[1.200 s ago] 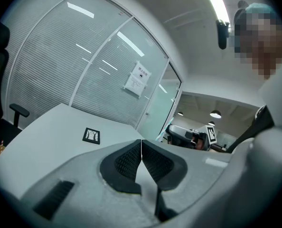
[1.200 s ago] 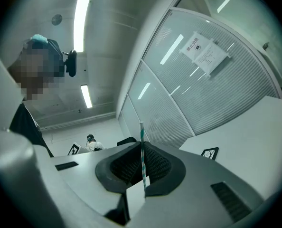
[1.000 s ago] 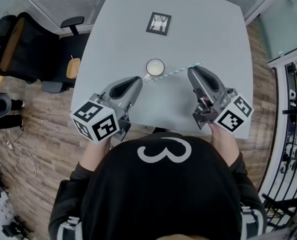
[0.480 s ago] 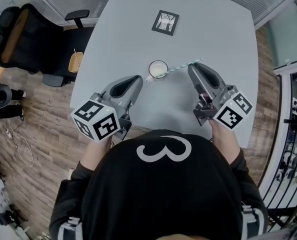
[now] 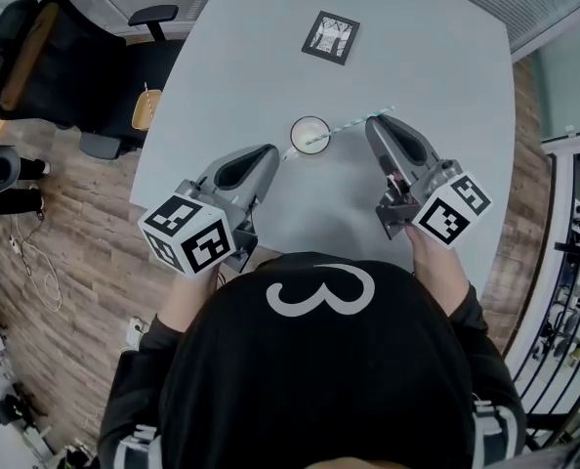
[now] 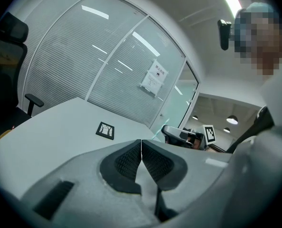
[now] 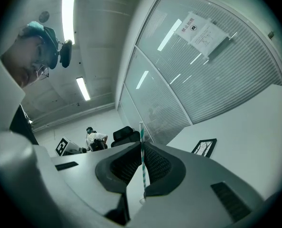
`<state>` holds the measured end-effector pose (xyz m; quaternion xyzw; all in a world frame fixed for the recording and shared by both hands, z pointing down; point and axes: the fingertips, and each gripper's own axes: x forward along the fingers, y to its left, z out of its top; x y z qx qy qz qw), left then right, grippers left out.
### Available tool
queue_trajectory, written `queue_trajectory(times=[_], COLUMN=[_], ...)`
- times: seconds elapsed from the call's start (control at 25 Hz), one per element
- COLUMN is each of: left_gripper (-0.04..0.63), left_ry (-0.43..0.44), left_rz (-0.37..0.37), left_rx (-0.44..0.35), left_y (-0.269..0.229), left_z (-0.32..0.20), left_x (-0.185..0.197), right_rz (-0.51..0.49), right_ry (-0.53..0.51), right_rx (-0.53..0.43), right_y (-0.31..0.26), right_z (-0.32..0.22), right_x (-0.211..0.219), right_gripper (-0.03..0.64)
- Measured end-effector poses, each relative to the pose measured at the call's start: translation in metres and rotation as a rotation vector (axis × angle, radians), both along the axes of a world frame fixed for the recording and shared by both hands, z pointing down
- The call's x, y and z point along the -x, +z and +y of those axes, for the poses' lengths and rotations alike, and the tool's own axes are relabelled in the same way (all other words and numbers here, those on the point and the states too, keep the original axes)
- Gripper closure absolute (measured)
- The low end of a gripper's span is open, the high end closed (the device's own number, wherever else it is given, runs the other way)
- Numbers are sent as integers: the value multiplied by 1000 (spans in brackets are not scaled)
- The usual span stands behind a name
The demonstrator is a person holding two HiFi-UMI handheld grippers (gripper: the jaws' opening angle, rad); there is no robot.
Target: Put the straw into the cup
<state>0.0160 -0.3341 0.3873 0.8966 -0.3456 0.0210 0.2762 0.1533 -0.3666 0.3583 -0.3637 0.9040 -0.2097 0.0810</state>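
Observation:
A white cup (image 5: 310,134) stands upright on the grey table (image 5: 427,57), between the two grippers. My right gripper (image 5: 375,123) is shut on a thin teal-and-white striped straw (image 5: 347,127). The straw slants down to the left, and its lower end lies over the cup's mouth. In the right gripper view the straw (image 7: 142,158) stands pinched between the shut jaws of that gripper (image 7: 141,152). My left gripper (image 5: 269,153) sits just left of the cup, shut and empty. Its pads (image 6: 131,158) meet with nothing between them.
A small framed black-and-white card (image 5: 330,36) lies flat at the far side of the table, also visible as the card (image 6: 105,129). A black office chair (image 5: 36,52) stands off the table's left edge on the wood floor. Glass walls with blinds lie beyond.
The right gripper has carried the straw a little left and away from me. The straw's lower end has gone from beside the cup to over its mouth. The left gripper has held still.

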Motion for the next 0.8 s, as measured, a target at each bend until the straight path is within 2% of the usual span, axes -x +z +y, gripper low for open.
queue_trajectory(times=[0.48,0.8], left_gripper=[578,578], left_ry=[-20,-42], left_rz=[1,0], left_rx=[64,88], left_y=[35,54], left_z=[-15,-31], left_x=[-2,11], right_rz=[47,73], right_ry=[-27,-36], right_rx=[57,88], right_y=[42,70], right_z=[-21,-34], right_x=[10,21], right_gripper=[588,588])
